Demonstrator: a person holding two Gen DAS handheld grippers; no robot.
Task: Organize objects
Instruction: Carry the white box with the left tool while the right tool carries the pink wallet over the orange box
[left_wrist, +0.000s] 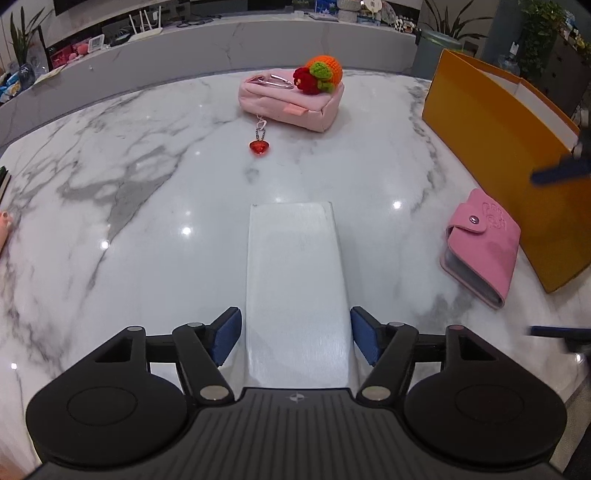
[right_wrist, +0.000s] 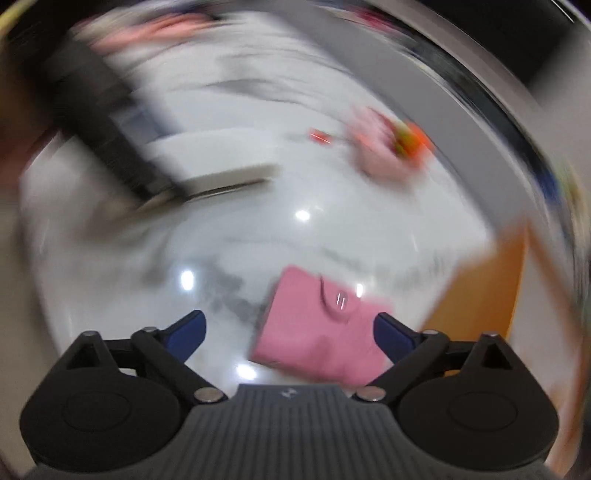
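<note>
Your left gripper (left_wrist: 295, 338) clamps the white case (left_wrist: 295, 280), awaiting stowage. Your right gripper (right_wrist: 290, 334), jaws apart, straddles the pink wallet (right_wrist: 314, 332) beside the orange box (left_wrist: 495, 155), evidently readying a grasp.

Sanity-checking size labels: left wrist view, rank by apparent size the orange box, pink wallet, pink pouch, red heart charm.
1. orange box
2 and 3. pink wallet and pink pouch: they look alike in size, and the wallet lies nearer the camera, so no ranking
4. red heart charm, plainly smallest
</note>
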